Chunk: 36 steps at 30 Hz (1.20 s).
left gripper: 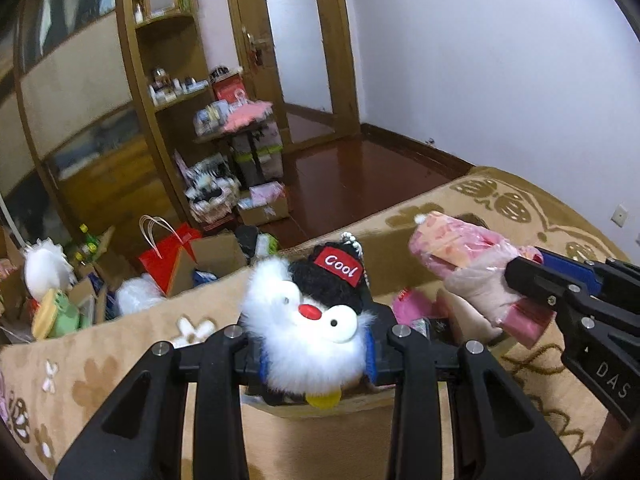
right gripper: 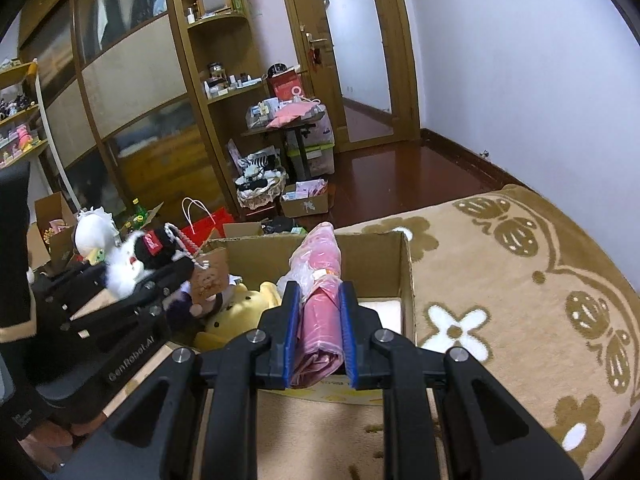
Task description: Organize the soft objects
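Observation:
My left gripper (left gripper: 316, 360) is shut on a white fluffy plush (left gripper: 304, 332) that wears a black hat with a red "Cool" patch. It hangs just above the near rim of an open cardboard box (right gripper: 406, 272) standing on the bed. My right gripper (right gripper: 320, 340) is shut on a pink bundle in clear plastic wrap (right gripper: 320, 280), held over the same box. Inside the box lie a yellow plush (right gripper: 240, 308) and a purple one with a paper tag. In the left wrist view the right gripper (left gripper: 532, 280) with the pink bundle (left gripper: 460, 252) is on the right.
The box rests on a beige bedspread with a flower pattern (right gripper: 520, 300). Beyond the bed's edge the floor holds a red paper bag (left gripper: 172, 252), open cartons and a white plush (left gripper: 44, 268). A wooden wardrobe, shelves and a door stand behind.

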### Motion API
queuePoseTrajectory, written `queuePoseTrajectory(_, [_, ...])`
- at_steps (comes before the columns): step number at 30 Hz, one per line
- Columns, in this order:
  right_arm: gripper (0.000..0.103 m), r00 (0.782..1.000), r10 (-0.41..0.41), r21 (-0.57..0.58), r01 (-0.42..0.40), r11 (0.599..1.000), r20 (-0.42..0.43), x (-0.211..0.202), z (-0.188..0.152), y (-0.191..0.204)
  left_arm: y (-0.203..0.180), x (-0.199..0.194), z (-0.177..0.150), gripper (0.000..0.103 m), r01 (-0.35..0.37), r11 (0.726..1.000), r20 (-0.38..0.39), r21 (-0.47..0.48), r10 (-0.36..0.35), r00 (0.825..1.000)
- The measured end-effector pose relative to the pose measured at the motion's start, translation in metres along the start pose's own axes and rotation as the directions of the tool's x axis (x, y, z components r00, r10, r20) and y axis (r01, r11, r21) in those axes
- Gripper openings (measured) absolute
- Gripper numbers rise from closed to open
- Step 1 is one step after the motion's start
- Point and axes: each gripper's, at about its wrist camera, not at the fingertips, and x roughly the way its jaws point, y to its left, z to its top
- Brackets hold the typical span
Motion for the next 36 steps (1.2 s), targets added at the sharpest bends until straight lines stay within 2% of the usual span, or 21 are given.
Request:
queuePoseTrajectory(3, [0.020,1.000,0.006,0.007,-0.006,1.000,-0.019,0.007,-0.002,-0.002,-0.004,0.011,-0.005,0.033,0.031,0.999,-0.038,-0.008,-0.031,0.999])
queuePoseTrajectory(9, [0.021,0.997,0.043,0.045,-0.040,0.998,-0.070,0.019,-0.010,-0.011,-0.008,0.026,-0.016,0.036,0.033,0.999,-0.078,-0.008,-0.034,0.996])
queuePoseTrajectory(12, [0.021,0.993,0.082,0.103,-0.073,0.992,-0.083,0.023,-0.012,-0.020,-0.008,0.027,-0.019,0.047,0.013,1.000,-0.078,-0.001,-0.014,0.997])
queuePoseTrajectory(13, [0.021,0.992,0.093,0.118,-0.083,0.990,-0.084,0.024,-0.012,-0.024,-0.008,0.027,-0.019,0.054,0.007,1.000,-0.073,0.001,-0.007,0.997])
queuePoseTrajectory(15, [0.023,0.989,0.120,0.149,-0.106,0.983,-0.088,0.026,-0.013,-0.030,-0.006,0.026,-0.019,0.057,0.004,1.000,-0.067,-0.001,-0.004,0.998])
queuePoseTrajectory(18, [0.026,0.989,0.118,0.156,-0.103,0.982,-0.088,0.026,-0.013,-0.032,-0.004,0.027,-0.017,0.066,0.001,1.000,-0.076,-0.013,-0.002,0.997])
queuePoseTrajectory(22, [0.026,0.989,0.118,0.150,-0.104,0.983,-0.084,0.024,-0.011,-0.032,-0.002,0.023,-0.018,0.084,-0.014,1.000,-0.077,-0.014,0.013,0.997])
queuePoseTrajectory(25, [0.026,0.990,0.123,0.154,-0.110,0.982,-0.076,0.019,-0.007,-0.032,0.000,0.018,-0.016,0.092,-0.017,1.000,-0.063,-0.025,0.015,0.998])
queuePoseTrajectory(28, [0.034,0.991,0.113,0.154,-0.101,0.983,-0.073,0.013,-0.003,-0.033,0.001,0.013,-0.014,0.096,-0.028,0.999,-0.056,-0.027,0.027,0.998])
queuePoseTrajectory(30, [0.045,0.992,0.107,0.150,-0.096,0.984,-0.064,0.005,0.002,-0.034,0.002,0.008,-0.013,0.096,-0.030,0.999,-0.053,-0.027,0.028,0.998])
queuePoseTrajectory(32, [0.051,0.993,0.101,0.138,-0.092,0.986,-0.059,-0.002,0.006,-0.034,0.003,0.002,-0.012,0.097,-0.032,0.999,-0.045,-0.029,0.030,0.999])
queuePoseTrajectory(36, [0.068,0.996,0.080,0.128,-0.074,0.989,-0.037,-0.019,0.014,-0.034,0.010,-0.015,-0.008,0.101,-0.029,0.997,0.003,-0.071,0.029,1.000])
